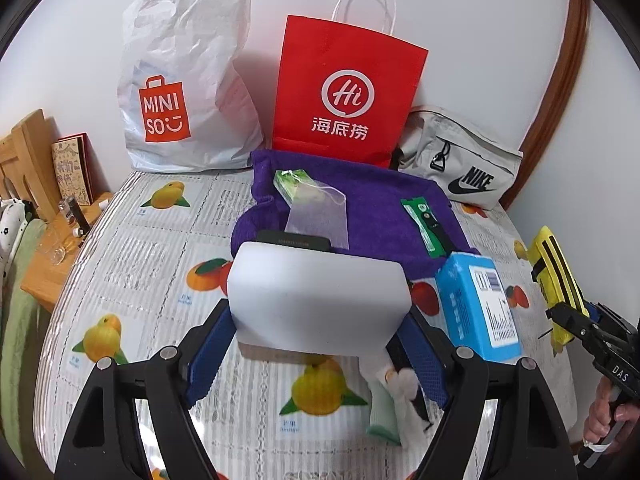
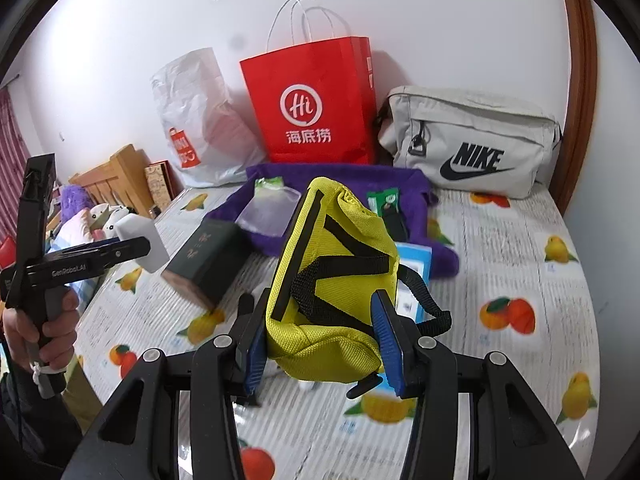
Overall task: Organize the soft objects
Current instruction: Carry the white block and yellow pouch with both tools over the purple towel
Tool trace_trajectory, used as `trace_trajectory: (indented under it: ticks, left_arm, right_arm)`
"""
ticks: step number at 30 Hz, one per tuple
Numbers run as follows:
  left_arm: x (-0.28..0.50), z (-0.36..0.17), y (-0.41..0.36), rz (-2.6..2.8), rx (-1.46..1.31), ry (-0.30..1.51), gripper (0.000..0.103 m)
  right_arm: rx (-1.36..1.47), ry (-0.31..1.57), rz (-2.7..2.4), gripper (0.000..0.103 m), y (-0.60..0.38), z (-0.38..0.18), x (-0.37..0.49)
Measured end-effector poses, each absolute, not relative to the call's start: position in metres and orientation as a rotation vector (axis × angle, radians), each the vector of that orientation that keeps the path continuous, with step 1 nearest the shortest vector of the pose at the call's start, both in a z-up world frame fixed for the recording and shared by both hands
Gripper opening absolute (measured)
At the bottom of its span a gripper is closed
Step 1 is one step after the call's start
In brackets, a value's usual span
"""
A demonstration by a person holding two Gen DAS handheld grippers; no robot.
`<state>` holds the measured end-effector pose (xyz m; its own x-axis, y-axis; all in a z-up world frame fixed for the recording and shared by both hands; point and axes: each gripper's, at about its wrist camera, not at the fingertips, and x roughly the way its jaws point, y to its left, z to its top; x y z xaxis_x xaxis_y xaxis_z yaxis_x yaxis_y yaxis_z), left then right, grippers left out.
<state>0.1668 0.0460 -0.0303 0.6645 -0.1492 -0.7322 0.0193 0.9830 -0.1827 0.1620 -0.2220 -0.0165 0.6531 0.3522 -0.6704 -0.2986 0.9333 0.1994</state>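
Note:
My left gripper point(image 1: 320, 344) is shut on a white foam block point(image 1: 320, 300) and holds it above the fruit-print bed cover point(image 1: 132, 280). The block also shows in the right wrist view point(image 2: 140, 240). My right gripper point(image 2: 320, 340) is shut on a yellow fabric pouch point(image 2: 332, 280) with black straps, lifted over the bed. The pouch shows in the left wrist view point(image 1: 554, 276) at the far right. A purple towel point(image 1: 380, 200) lies at the back with a green packet point(image 1: 294, 186), a clear bag point(image 1: 320, 220) and a green strip pack point(image 1: 426, 224) on it.
A white Miniso bag point(image 1: 180, 92), a red paper bag point(image 1: 340, 92) and a grey Nike bag point(image 1: 460, 164) stand against the wall. A blue box point(image 1: 480, 304) and a dark green box point(image 2: 208, 264) lie on the bed. A small plush item point(image 1: 396, 404) lies under my left gripper. A wooden side table point(image 1: 52, 252) stands at the left.

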Motion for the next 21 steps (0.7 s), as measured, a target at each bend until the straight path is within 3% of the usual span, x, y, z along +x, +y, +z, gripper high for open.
trace_trajectory:
  ticks: [21]
  left_arm:
    - [0.244,-0.035,0.039,-0.134,-0.178,0.877,0.080]
  right_arm:
    - [0.064,0.810,0.347,0.047,-0.208,-0.021,0.254]
